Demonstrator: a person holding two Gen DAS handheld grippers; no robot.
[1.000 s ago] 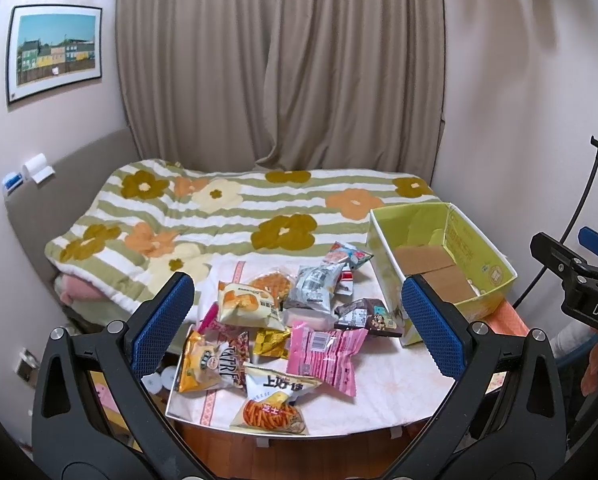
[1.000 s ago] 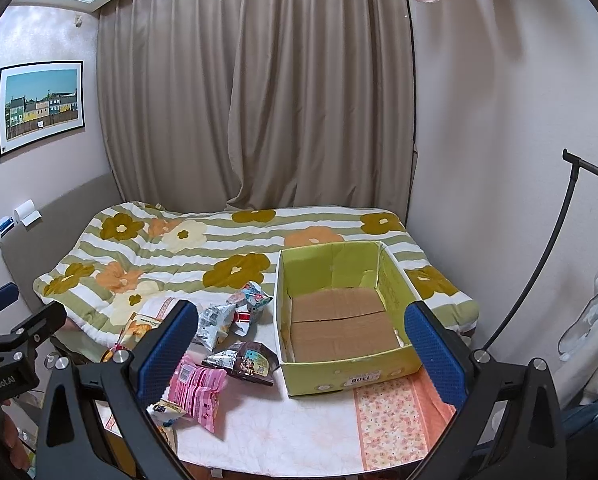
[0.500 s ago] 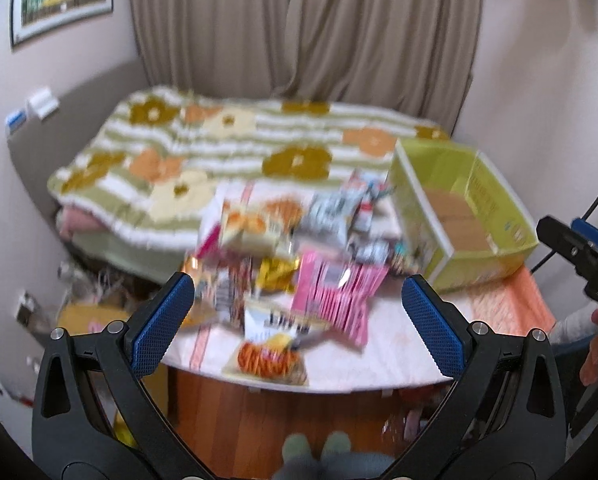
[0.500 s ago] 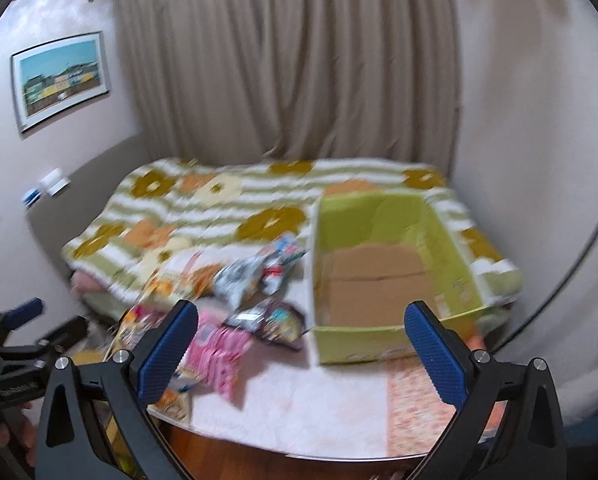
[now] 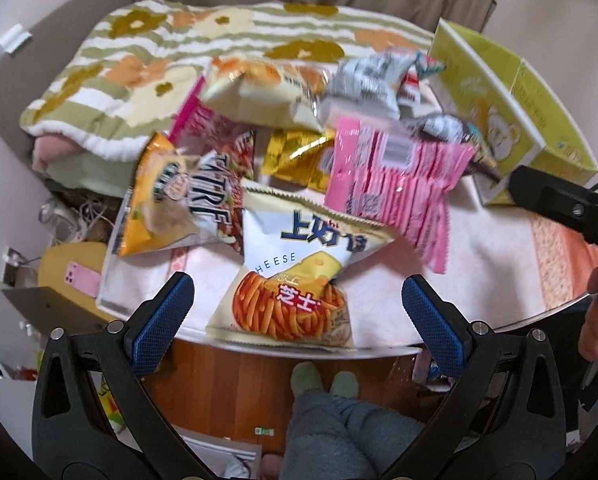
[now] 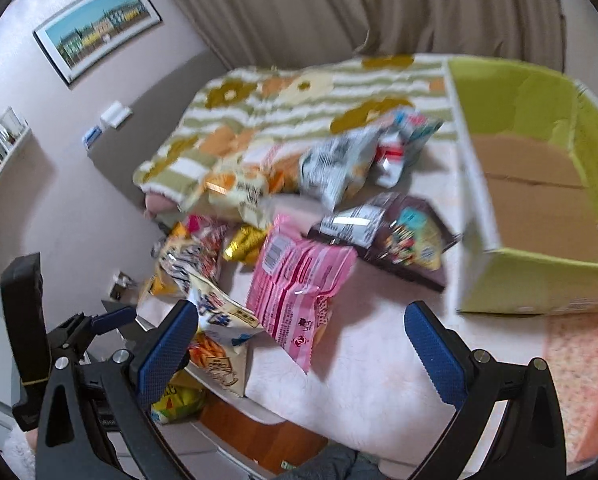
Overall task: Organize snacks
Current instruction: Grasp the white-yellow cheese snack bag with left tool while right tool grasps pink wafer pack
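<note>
Both your tongs are spread wide, nothing between them. Left tongs (image 5: 297, 306) hang over the bench's (image 5: 499, 248) near edge, straddling the cheese-stick bag (image 5: 295, 276). Right tongs (image 6: 299, 344) hover above the pink wafer pack (image 6: 295, 280). Snacks piled on the bench's left half; green cardboard box (image 6: 539, 284) at right, touching the dark chocolate bag (image 6: 403, 240).
</note>
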